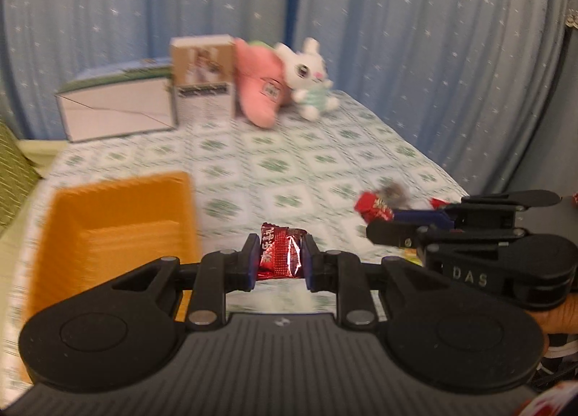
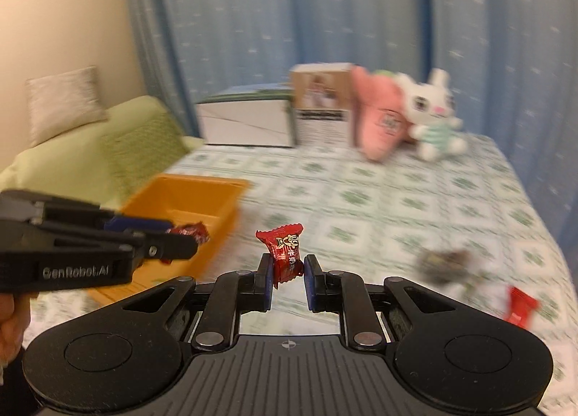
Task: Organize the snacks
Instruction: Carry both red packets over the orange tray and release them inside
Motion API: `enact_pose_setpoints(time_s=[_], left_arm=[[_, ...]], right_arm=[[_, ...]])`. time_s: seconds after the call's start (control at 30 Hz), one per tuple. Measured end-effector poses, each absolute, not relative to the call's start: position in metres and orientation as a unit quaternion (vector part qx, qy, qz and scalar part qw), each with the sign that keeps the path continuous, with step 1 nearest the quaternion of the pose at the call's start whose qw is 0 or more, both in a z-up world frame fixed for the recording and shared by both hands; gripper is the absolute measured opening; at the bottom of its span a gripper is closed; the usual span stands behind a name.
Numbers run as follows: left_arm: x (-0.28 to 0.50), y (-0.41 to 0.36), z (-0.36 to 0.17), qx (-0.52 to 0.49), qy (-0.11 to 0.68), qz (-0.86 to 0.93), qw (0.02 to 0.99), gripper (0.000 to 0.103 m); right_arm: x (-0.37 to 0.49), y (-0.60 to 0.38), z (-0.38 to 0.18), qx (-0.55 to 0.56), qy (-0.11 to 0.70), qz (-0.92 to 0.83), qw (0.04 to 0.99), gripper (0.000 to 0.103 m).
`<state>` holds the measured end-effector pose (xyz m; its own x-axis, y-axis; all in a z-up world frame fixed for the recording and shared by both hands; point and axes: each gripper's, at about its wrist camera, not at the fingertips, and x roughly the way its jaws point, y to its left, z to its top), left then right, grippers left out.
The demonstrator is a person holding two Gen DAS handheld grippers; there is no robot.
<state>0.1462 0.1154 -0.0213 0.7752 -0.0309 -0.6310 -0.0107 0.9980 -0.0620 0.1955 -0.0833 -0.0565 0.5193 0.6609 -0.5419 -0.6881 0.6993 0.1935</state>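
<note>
A red foil-wrapped candy (image 1: 280,253) is clamped between the blue pads of the left gripper (image 1: 280,259), held above the tablecloth (image 1: 289,163) just right of the orange bin (image 1: 119,221). A second candy (image 2: 285,253), crinkled and twisted at its ends, is pinched by the right gripper (image 2: 287,268), though only the left pad is plainly seen touching it. The carrying step is judged to be in hand; next, each candy would have to be brought over the bin's open top and released. The bin is of ribbed, rigid plastic (apparently empty where seen). More wrapped snacks (image 2: 520,304) are left at the near right. Two cardboard boxes (image 1: 119,105), a pink plush carrot (image 1: 260,91) and a white plush rabbit (image 1: 310,73) are ranged at the far edge.
</note>
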Motion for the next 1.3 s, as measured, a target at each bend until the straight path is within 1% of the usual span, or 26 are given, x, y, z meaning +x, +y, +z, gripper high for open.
enact_pose_setpoints(time_s=[0.13, 0.27, 0.5, 0.73, 0.8, 0.97, 1.1, 1.27, 1.3], left_arm=[[0.13, 0.156, -0.001, -0.028, 0.322, 0.019, 0.946, 0.022], [0.117, 0.19, 0.002, -0.019, 0.326, 0.041, 0.944, 0.022], [0.098, 0.233, -0.02, -0.048, 0.341, 0.066, 0.937, 0.022], [0.095, 0.26, -0.048, -0.086, 0.355, 0.069, 0.928, 0.022], [0.096, 0.266, -0.054, -0.096, 0.357, 0.076, 0.926, 0.025], [0.087, 0.276, -0.057, -0.091, 0.358, 0.098, 0.924, 0.043], [0.075, 0.287, -0.053, -0.097, 0.349, 0.113, 0.925, 0.047], [0.063, 0.296, -0.05, -0.112, 0.34, 0.12, 0.926, 0.05], [0.061, 0.296, -0.049, -0.111, 0.34, 0.121, 0.926, 0.051]], right_arm=[[0.186, -0.043, -0.044, -0.031, 0.296, 0.416, 0.859, 0.018], [0.178, -0.007, -0.042, -0.035, 0.306, 0.439, 0.844, 0.018], [0.17, 0.037, -0.06, -0.03, 0.343, 0.457, 0.82, 0.018], [0.17, 0.056, -0.081, -0.039, 0.368, 0.453, 0.811, 0.018], [0.171, 0.059, -0.084, -0.04, 0.371, 0.454, 0.809, 0.018], [0.172, 0.068, -0.089, -0.043, 0.377, 0.458, 0.804, 0.018], [0.172, 0.076, -0.094, -0.043, 0.382, 0.464, 0.798, 0.018], [0.173, 0.085, -0.098, -0.022, 0.39, 0.477, 0.788, 0.019], [0.175, 0.084, -0.099, -0.013, 0.393, 0.48, 0.784, 0.028]])
